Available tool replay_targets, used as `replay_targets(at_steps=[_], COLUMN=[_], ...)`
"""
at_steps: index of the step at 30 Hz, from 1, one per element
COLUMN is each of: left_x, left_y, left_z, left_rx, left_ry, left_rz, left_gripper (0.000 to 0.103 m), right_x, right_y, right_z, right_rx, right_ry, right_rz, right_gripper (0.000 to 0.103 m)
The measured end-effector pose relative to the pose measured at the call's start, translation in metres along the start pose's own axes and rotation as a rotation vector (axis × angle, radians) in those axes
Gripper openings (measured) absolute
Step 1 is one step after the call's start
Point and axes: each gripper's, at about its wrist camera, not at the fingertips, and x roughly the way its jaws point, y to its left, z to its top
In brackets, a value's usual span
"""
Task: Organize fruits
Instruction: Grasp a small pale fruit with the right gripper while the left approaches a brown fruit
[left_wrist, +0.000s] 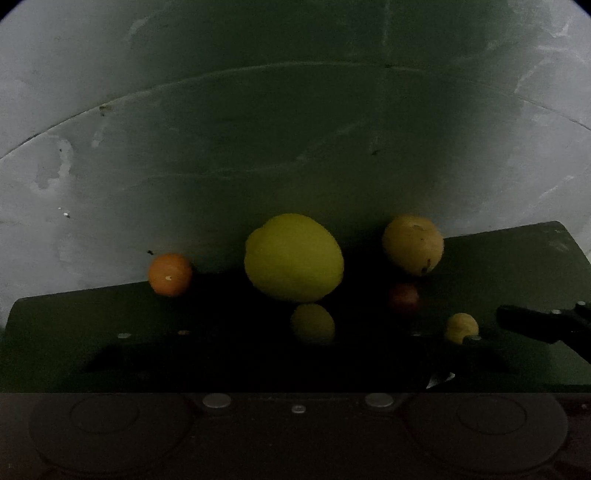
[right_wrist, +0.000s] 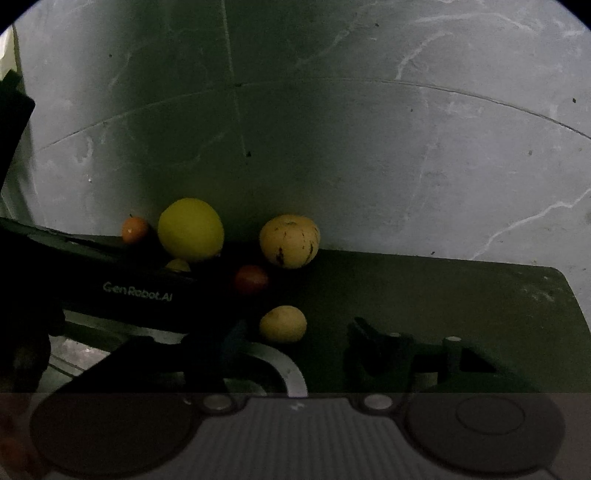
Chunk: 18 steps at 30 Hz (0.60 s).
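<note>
Lighting: both wrist views are showing the scene very dim; fine detail is not reading.
Left hand-held gripper (right_wrist: 140, 291): its dark body is crossing the left of the right wrist view, lying low over the worktop; its own view is showing no fingers, so I cannot tell whether it is spread or pressed together.
Right hand-held gripper (right_wrist: 373, 354): one dark finger (right_wrist: 365, 350) is showing just above the worktop; the second is not making out clearly, so its state cannot be told. Nothing is appearing between its parts.
Worktop (right_wrist: 461, 295): a dark green board is carrying all the fruit, with a pale wall rising behind.
Small yellow fruit (right_wrist: 283, 324): sitting nearest, just beside the right hand-held gripper's reach. Judged light and firm; taking it across its middle is looking simplest.
Second small yellow fruit (left_wrist: 312, 324): lying in front of the large fruit, half hidden in the right view.
Red fruit (right_wrist: 251, 279): resting behind, in shadow. Possibly soft-skinned; gentle pressure is advisable.
Large yellow-green fruit (right_wrist: 191, 229): standing at the back edge. Judged heaviest, smooth and prone to slipping; needing a wide spread at its widest girth.
Speckled yellow fruit (right_wrist: 289, 240): sitting at the back, apart from the others; brown marks are suggesting bruising, so a soft hold.
Orange fruit (right_wrist: 135, 229): lying farthest left, near the large fruit.
Container: none is showing.
</note>
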Motion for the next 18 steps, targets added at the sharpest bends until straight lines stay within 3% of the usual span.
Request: replay_targets(at_steps=[11, 15, 18], left_x=[0.009, 0.009, 0.007], left_y=[0.006, 0.011, 0.012], left_z=[0.002, 0.004, 0.004], left_rx=[0.013, 0.014, 0.015], left_ry=[0.033, 0.033, 0.031], left_rz=[-0.003, -0.011, -0.009], left_gripper=[0.038, 0.029, 0.029], right_x=[0.001, 0.003, 0.004], right_y=[0.005, 0.007, 0.007], right_z=[0.001, 0.002, 0.003], right_rx=[0.0, 0.0, 0.0], right_ry=[0.007, 0.01, 0.009], right_rz=[-0.012, -0.007, -0.01], right_gripper=[0.043, 0.031, 0.03])
